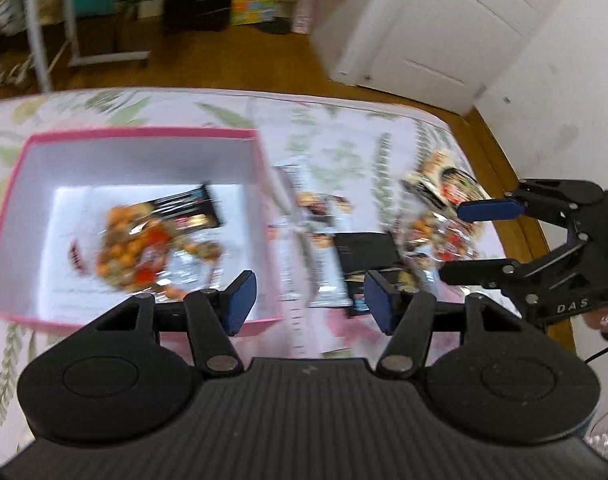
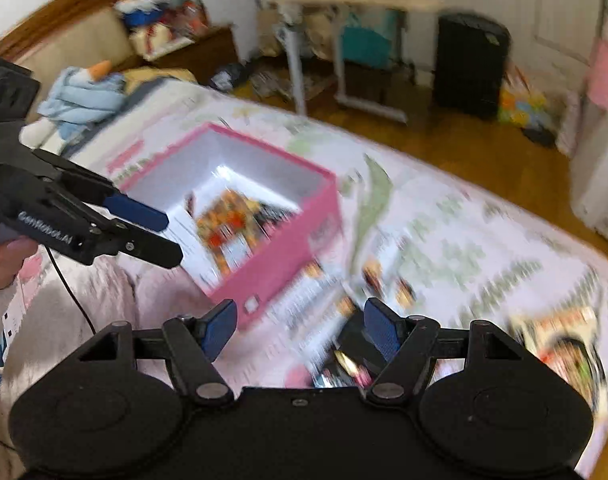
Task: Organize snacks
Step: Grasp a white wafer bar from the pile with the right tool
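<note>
- The left gripper [image 1: 307, 300] is held pointing steeply downward, its two blue-padded fingers [image 1: 240, 300] set apart with nothing gripped between them.
- The right gripper [image 2: 300, 326] is likewise angled steeply downward, its blue pads [image 2: 379, 330] spread wide and nothing clamped.
- In the left wrist view, the right gripper [image 1: 463, 240] is seen at the right edge, reaching in leftward, jaws parted.
- A hand [image 1: 603, 320] is glimpsed behind it at the frame's right edge.
- In the right wrist view, the left gripper [image 2: 168, 236] is seen at the left, pointing rightward and slightly downward, jaws parted.
- A hand [image 2: 4, 256] is seen holding its handle at the left edge.
</note>
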The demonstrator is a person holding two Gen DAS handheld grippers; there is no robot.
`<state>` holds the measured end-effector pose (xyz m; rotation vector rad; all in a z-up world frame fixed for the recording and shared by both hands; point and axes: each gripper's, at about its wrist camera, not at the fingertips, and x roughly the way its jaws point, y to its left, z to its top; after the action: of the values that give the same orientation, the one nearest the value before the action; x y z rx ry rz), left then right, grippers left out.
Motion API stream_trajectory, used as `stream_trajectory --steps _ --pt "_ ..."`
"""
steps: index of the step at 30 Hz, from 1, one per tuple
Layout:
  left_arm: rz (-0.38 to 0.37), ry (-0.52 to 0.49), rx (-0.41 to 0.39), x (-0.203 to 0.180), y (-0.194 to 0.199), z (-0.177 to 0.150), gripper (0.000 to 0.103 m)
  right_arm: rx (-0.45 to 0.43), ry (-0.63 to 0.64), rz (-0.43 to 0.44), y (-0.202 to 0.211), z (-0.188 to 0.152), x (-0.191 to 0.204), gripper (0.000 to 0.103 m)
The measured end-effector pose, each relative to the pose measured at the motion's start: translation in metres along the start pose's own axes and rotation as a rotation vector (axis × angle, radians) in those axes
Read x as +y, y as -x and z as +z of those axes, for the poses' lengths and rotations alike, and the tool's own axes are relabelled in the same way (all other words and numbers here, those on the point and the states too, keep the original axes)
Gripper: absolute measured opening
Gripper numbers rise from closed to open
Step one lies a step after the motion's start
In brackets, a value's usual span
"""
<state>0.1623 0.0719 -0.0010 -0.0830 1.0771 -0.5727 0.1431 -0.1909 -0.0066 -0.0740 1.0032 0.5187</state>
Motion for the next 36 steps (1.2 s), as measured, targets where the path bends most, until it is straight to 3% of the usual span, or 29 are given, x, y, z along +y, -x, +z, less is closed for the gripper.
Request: stream_trajectory --steps 5,8,13,17,20,24,27,31,34,36 --pt "-0.031 -0.086 -0.005 -0.052 -0.022 0.012 0.057 0.124 -0.013 -0.06 -0.001 -0.008 -0.017 0.075" --pt "-0.038 -0.103 -0.027 -0.072 -0.04 0.014 0.057 0.146 -0.013 -0.035 -0.009 -0.024 -0.027 0.074" --pt "-0.01 -0.086 0.003 -0.081 -0.083 0.005 0.057 0.079 -0.062 -0.01 -0.027 -0.07 -0.049 0.07" --pt "0.05 -0.101 0.009 -0.076 -0.115 -0.014 0.057 0.036 -0.258 -0.008 -0.043 -0.107 -0.078 0.055" --pt "0.072 -0.102 -0.006 -0.067 -0.131 -0.029 0.057 -0.033 -0.377 -0.008 -0.047 -0.129 -0.088 0.054" --pt "0.082 -0.111 -0.001 -0.057 -0.154 -0.043 0.057 -0.105 -0.361 -0.081 -0.059 -0.145 -0.076 0.054" --pt "0.148 -0.116 -0.002 -0.052 -0.171 -0.047 0.057 -0.127 -0.33 -0.183 -0.07 -0.152 -0.065 0.053" --pt "0.089 -0.047 0.043 -0.041 -0.188 -0.053 0.057 -0.14 -0.299 -0.286 -0.082 -0.16 -0.059 0.053" --pt "0.075 -0.041 0.003 -0.04 -0.192 -0.056 0.057 -0.142 -0.347 -0.282 -0.085 -0.166 -0.064 0.046" --pt "0.075 -0.046 -0.028 -0.041 -0.195 -0.058 0.057 -0.147 -0.338 -0.304 -0.085 -0.166 -0.064 0.036"
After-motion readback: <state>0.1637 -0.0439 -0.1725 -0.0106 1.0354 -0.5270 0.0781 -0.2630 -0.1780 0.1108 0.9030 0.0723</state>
